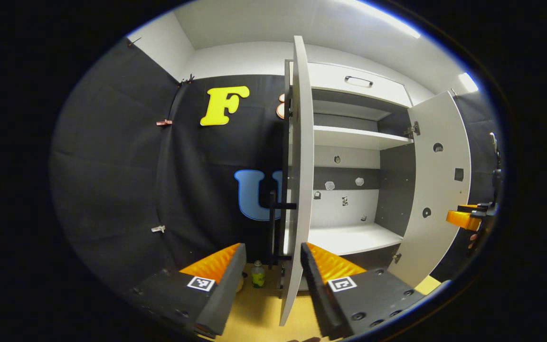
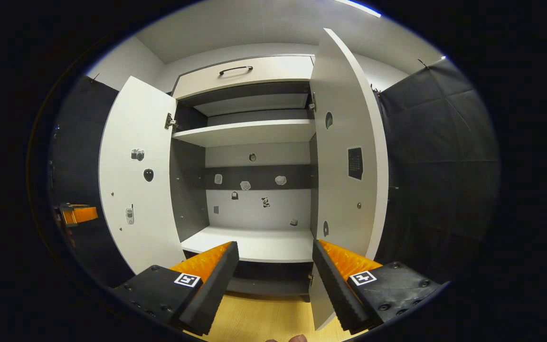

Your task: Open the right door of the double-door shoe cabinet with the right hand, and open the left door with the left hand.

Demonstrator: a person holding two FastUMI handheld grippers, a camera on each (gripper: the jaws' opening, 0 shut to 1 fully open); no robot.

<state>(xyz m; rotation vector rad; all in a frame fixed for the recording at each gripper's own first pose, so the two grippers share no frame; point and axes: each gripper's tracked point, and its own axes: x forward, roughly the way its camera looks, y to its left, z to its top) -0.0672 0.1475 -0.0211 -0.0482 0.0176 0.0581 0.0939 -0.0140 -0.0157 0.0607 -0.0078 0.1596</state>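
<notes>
Already both doors of the shoe cabinet [image 2: 254, 142] stand swung out, so the task looks all but done. In the left gripper view the left door [image 1: 302, 180] stands edge-on straight ahead of the left gripper [image 1: 273, 266], its long axis upright, with the dark bar handle [image 1: 273, 223] on its outer face just left of that edge. The door's lower edge sits between the two fingers, nearer the right-hand one; whether it touches that finger I cannot tell. The jaws are spread wide and hold nothing.

In the right gripper view the right door [image 2: 349, 156] stands open just right of centre, its inner face turned toward the camera and its bottom corner dropping between the fingers of the right gripper [image 2: 276, 270], close to the right-hand finger. Those jaws too gape wide, empty.

Each hand is nearest its own door. I judge that any further move is only a small outward push on an upright panel, or a withdrawal straight back.
</notes>
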